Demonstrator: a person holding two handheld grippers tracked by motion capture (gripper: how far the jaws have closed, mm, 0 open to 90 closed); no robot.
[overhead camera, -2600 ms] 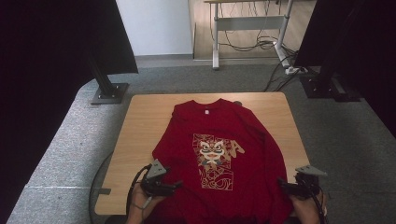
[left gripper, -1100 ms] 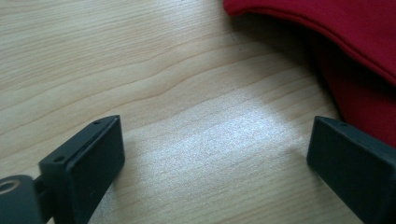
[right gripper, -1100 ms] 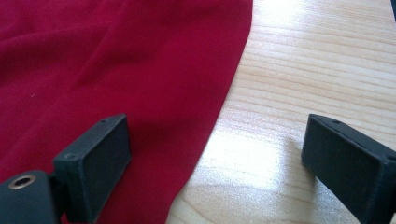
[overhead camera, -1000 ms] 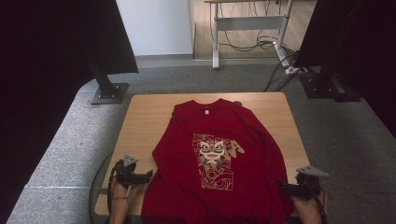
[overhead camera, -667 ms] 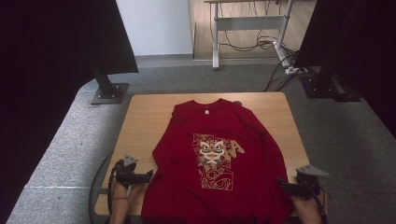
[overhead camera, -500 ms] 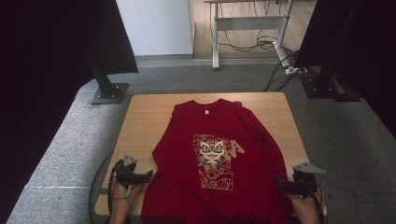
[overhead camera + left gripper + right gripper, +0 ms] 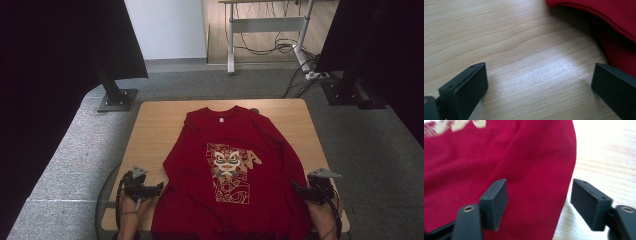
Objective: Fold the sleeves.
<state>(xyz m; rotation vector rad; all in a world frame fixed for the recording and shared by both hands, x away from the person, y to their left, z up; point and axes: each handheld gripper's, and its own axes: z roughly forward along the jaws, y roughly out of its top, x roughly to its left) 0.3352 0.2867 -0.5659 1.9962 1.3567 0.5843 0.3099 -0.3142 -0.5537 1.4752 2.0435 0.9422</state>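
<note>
- Red shirt [image 7: 230, 170] lies flat mid-table [image 7: 150, 125], bare wood along both sides; left gripper [image 7: 159, 188] at its near-left edge, right gripper [image 7: 296, 188] at its near-right.
- Left gripper view: jaws wide apart over bare wood, hem [image 7: 596, 11] far right.
- Right gripper view: jaws have just been closing, straddling the shirt's edge [image 7: 570, 170], not yet pressing.

A light wooden worktop [image 7: 150, 130] with rounded corners stands on grey speckled carpet [image 7: 75, 155]. Black curtains [image 7: 50, 75] hang at the left and at the upper right of the frame. A black post rises from a flat base plate [image 7: 118, 100] at the worktop's upper left; a similar black stand [image 7: 350, 90] sits at the upper right. A white wall [image 7: 167, 27] fills the top centre. Beside it, on a wooden floor, a grey desk frame [image 7: 232, 45] stands over loose cables [image 7: 270, 47].
</note>
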